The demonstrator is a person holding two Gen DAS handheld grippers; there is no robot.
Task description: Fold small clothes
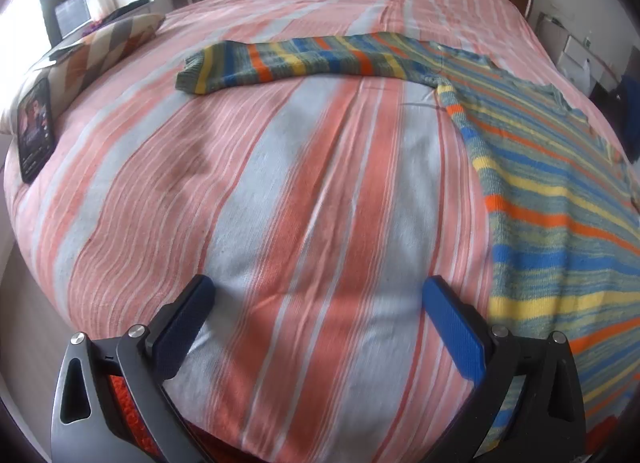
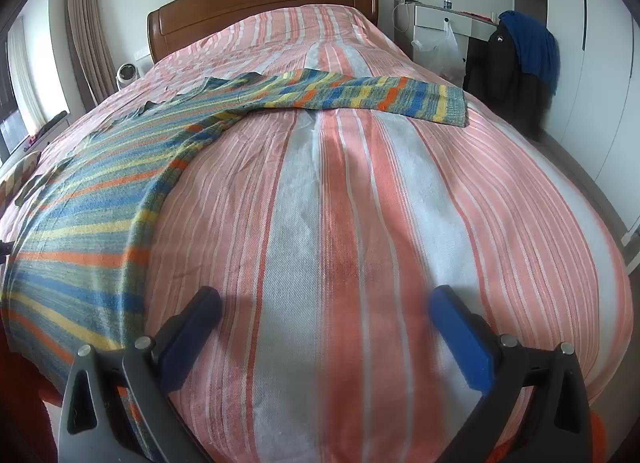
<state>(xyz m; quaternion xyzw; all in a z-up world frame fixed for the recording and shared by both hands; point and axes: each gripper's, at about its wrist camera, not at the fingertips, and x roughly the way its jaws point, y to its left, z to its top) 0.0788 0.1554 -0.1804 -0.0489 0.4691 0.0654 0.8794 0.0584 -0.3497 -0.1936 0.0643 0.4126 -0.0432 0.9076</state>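
Your left gripper (image 1: 318, 297) hangs over the near edge of the bed (image 1: 280, 191) with its fingers spread wide and nothing between them; your right gripper (image 2: 324, 303) does the same, jaws apart above the striped cover. The striped sweater (image 1: 560, 199) lies flat between them, its hem reaching the near edge, one sleeve stretched toward the left side and the other toward the right. A phone (image 1: 35, 129) rests against a pillow (image 1: 96, 51) at the bed's left edge.
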